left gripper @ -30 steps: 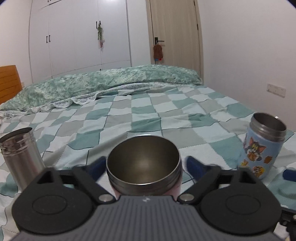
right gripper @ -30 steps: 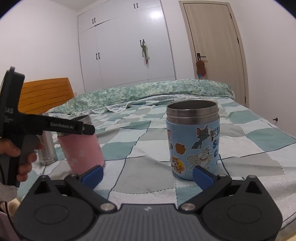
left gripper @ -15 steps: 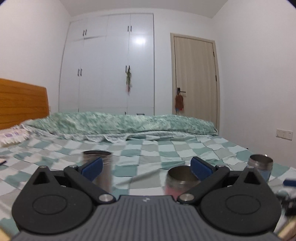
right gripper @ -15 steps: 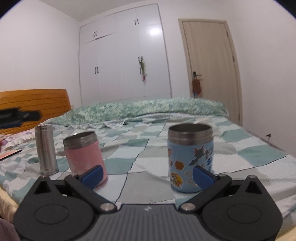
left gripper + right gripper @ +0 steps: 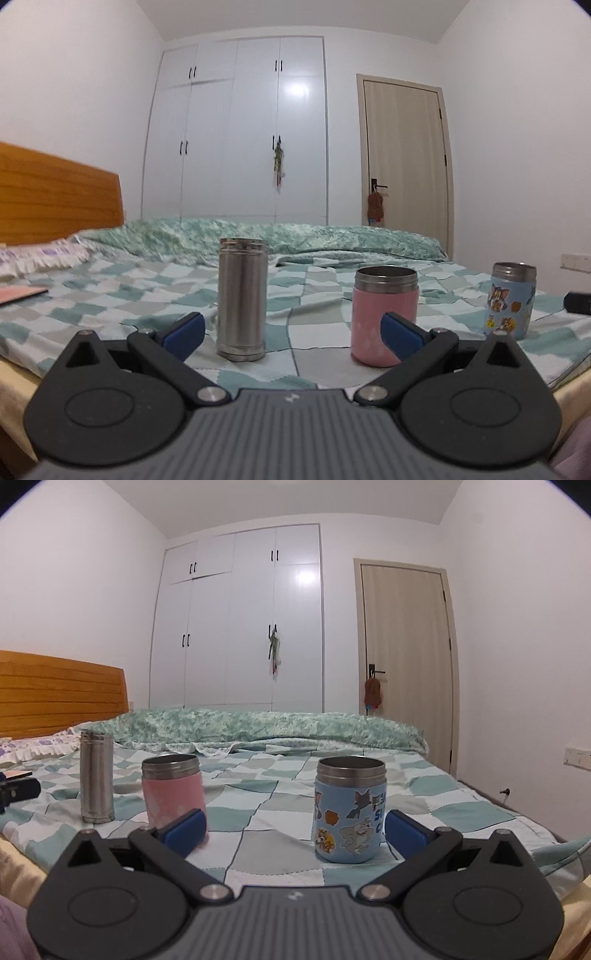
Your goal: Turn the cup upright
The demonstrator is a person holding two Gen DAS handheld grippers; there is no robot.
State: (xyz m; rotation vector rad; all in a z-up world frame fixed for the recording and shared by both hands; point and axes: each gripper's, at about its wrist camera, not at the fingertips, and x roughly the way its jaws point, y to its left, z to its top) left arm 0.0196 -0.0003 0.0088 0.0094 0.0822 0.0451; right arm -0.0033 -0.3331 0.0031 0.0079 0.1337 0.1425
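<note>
Steel-rimmed cups, three counted, all stand mouth-up on the checked bed [image 5: 317, 273]: silver flask [image 5: 242, 299], pink cup [image 5: 384, 315], blue cartoon cup [image 5: 349, 808]. My left claw [image 5: 291, 332] and right claw [image 5: 295, 827] hang spread and empty; right is nearest blue, axis vertical.

flask [image 5: 242, 300] left, mid cup [image 5: 384, 316], sticker cup [image 5: 511, 300] right, all on bed [image 5: 110, 295].

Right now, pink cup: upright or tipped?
Upright. The pink cup stands on its base on the checked bedspread, steel rim and open mouth on top; the right wrist view agrees.
</note>
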